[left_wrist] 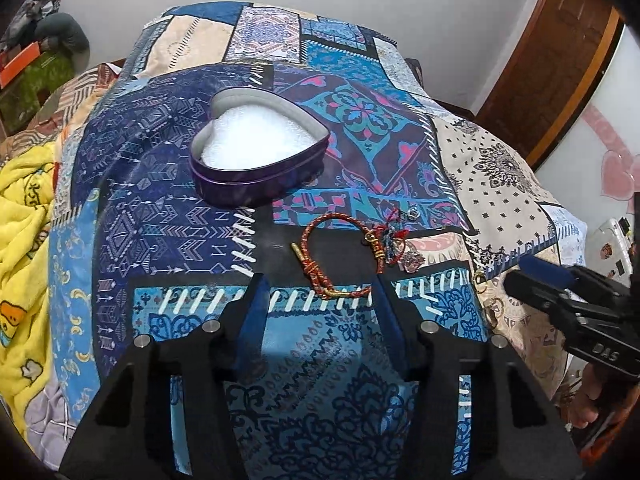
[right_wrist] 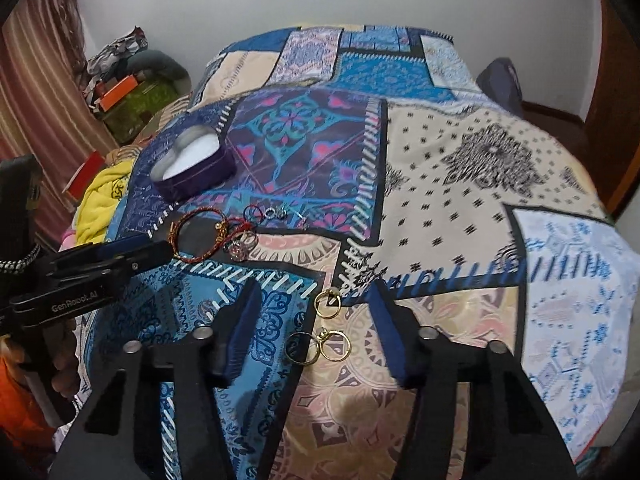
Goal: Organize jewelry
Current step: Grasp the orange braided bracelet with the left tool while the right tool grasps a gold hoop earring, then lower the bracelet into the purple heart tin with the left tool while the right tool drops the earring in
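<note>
A purple heart-shaped tin (left_wrist: pixel 256 160) with white padding stands open on the patchwork bedspread; it also shows in the right wrist view (right_wrist: pixel 192 172). A red braided bracelet (left_wrist: pixel 320 248) with charms lies just ahead of my open left gripper (left_wrist: pixel 320 280), its near loop between the fingertips. In the right wrist view the bracelet (right_wrist: pixel 196 236) lies by the left gripper (right_wrist: pixel 136 252). Three gold rings (right_wrist: pixel 320 336) lie between the open fingers of my right gripper (right_wrist: pixel 316 304). Small silver pieces (right_wrist: pixel 276 213) lie beyond the bracelet. My right gripper shows at the left wrist view's right edge (left_wrist: pixel 532 276).
The patchwork bedspread (right_wrist: pixel 460 184) covers the bed. A yellow blanket (left_wrist: pixel 24 240) lies bunched at the left. Boxes and clutter (right_wrist: pixel 124 84) stand at the far left by the wall. A wooden door frame (left_wrist: pixel 560 60) is at the right.
</note>
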The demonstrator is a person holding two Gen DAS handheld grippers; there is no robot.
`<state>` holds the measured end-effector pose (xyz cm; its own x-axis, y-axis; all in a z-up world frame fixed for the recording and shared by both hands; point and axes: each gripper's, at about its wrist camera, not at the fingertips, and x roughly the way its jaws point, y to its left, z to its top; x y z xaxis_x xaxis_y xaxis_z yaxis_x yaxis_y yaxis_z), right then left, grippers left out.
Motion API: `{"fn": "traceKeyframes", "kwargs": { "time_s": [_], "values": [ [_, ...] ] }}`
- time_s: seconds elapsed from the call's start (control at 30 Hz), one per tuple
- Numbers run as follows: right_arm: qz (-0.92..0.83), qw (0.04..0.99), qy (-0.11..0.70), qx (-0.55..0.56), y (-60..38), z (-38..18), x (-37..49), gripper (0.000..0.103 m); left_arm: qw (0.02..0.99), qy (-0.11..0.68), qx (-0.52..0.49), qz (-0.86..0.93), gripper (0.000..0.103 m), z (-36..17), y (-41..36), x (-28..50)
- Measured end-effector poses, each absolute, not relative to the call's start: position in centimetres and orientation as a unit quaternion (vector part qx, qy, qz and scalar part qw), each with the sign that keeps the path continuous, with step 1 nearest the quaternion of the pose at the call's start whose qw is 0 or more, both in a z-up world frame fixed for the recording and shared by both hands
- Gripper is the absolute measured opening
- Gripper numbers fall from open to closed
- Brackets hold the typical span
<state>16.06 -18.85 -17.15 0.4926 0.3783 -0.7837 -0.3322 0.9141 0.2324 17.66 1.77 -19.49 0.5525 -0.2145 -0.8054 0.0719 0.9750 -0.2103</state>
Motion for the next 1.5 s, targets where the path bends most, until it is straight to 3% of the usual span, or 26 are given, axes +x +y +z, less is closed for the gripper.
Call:
{"fn": "traceKeyframes", "kwargs": {
  "time_s": [0.2, 0.33, 0.47, 0.57, 0.6, 0.7, 1.0, 1.5],
  "values": [
    [0.202, 0.850, 0.484, 0.035, -18.6, -18.6, 16.9, 0.035, 0.876, 0.468, -0.082, -0.083, 0.036, -19.9, 1.8, 18.4],
    [0.197, 0.842, 0.500, 0.034, -18.4, -19.7, 17.2, 0.025, 0.874, 0.469, -0.091, -0.084, 0.032, -20.1, 1.9, 18.7],
    [0.192, 0.844, 0.500, 0.027, -18.3, -20.0, 17.2, 0.023, 0.874, 0.469, -0.096, -0.078, 0.029, -20.4, 1.9, 19.0],
    [0.188, 0.848, 0.495, 0.015, -18.2, -20.1, 17.0, 0.020, 0.876, 0.467, -0.104, -0.068, 0.020, -20.6, 1.9, 19.1],
    [0.186, 0.849, 0.494, 0.012, -18.2, -20.1, 16.9, 0.018, 0.877, 0.466, -0.102, -0.064, 0.013, -20.6, 1.9, 19.1],
    [0.183, 0.850, 0.494, 0.014, -18.3, -20.1, 17.1, 0.010, 0.881, 0.462, -0.093, -0.054, 0.007, -20.6, 1.7, 19.0],
    [0.193, 0.852, 0.485, 0.033, -18.7, -18.9, 16.8, 0.009, 0.900, 0.428, -0.077, -0.024, 0.006, -18.3, 3.0, 17.4],
    [0.210, 0.890, 0.405, 0.022, -16.1, -12.6, 17.0, 0.009, 0.937, 0.338, -0.082, -0.032, 0.006, -11.1, 4.6, 15.3]
  ]
}}
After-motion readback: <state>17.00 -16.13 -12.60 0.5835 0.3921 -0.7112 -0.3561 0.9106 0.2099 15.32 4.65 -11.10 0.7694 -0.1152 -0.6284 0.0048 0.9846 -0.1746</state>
